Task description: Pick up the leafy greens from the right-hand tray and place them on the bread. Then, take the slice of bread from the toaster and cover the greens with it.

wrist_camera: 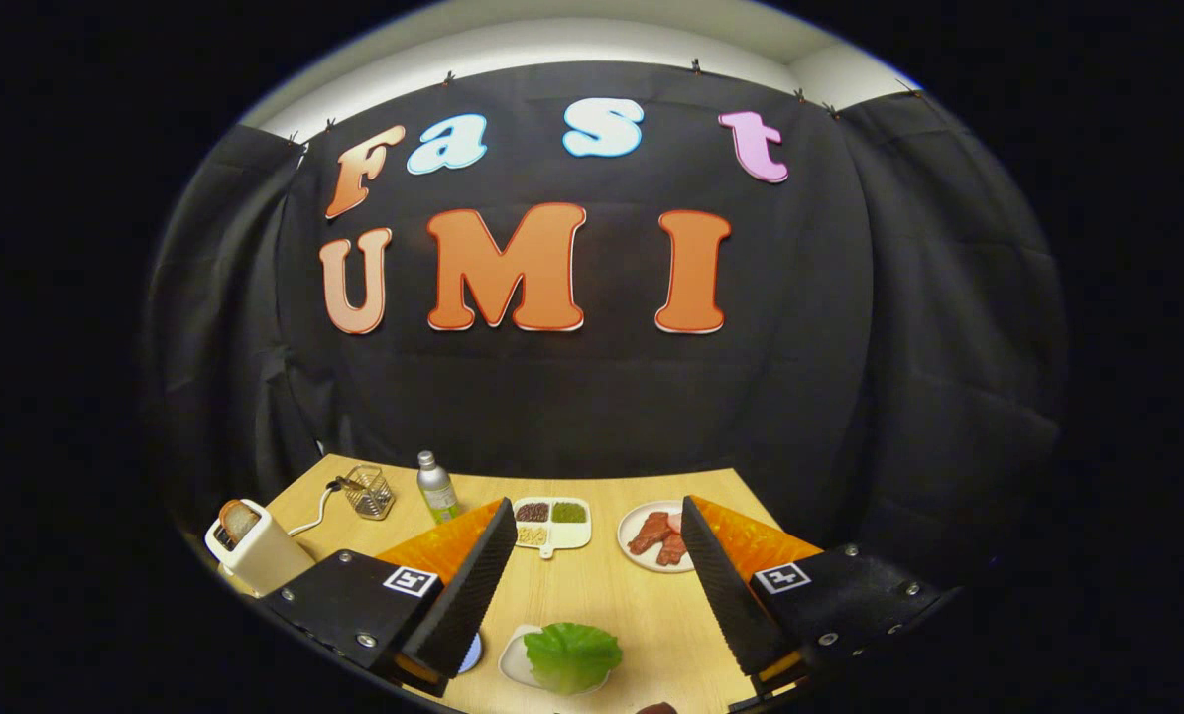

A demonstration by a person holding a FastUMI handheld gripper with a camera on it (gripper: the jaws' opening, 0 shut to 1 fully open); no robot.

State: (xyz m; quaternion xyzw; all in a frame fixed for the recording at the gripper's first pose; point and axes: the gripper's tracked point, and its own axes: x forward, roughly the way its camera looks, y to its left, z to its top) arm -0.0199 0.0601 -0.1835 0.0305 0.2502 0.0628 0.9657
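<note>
My gripper (597, 506) hangs open above the wooden table (602, 595), with nothing between its black ribbed fingers (473, 595). A green leaf (572, 654) lies below, between the near ends of the fingers. It rests on a pale flat thing (511, 662); I cannot tell whether that is bread or a plate. A white toaster (260, 555) stands to the left of the left finger, with a slice of toasted bread (238, 521) sticking up out of its slot.
Beyond the fingertips lies a white compartment tray (550, 524) with seeds and green bits. A round plate of red meat slices (656, 535) sits beside the right finger. A small bottle (436, 486) and a wire holder (369, 491) stand at the back left. The toaster's cord (312, 516) trails there.
</note>
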